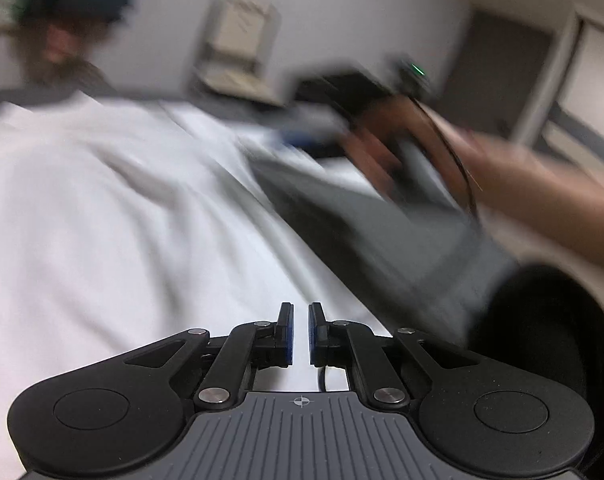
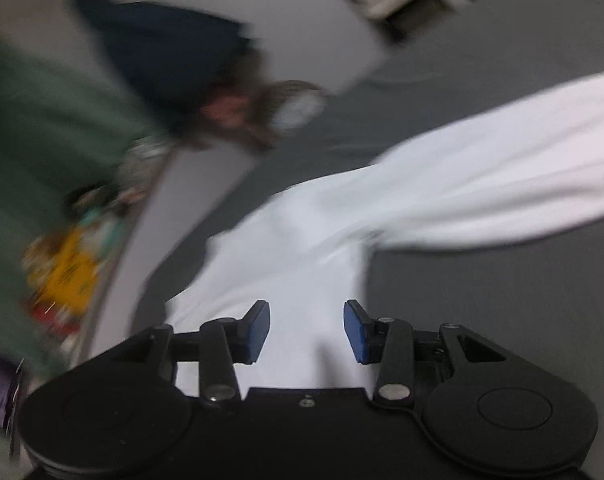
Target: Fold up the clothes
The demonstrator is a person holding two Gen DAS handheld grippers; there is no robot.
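A: On the dark grey surface, what is the biggest thing?

B: The white garment. It is a soft, thin cloth with long folds and wrinkles, and it covers most of the left wrist view. In the right wrist view the same cloth lies spread below the tool, and one long part of it reaches away to the right like a sleeve. The grey surface under it looks smooth and matt.

A: What is around it?

B: Both pictures are blurred, so I say only little. Behind stands a pale wall with a beige, box-like thing near it. At the left of the right wrist view there is a green mass, something dark blue, and small yellow and red things which I cannot name.

A: Does something stand in the way?

B: In the left wrist view a bare hand comes in from the right, holding the right gripper. It hides part of the cloth's far edge.

A: And the tools?

B: The left gripper has its jaws almost together, with only a thin gap and nothing between them. The right one's blue pads stand moderately apart, gripping nothing; the white cloth lies below them.
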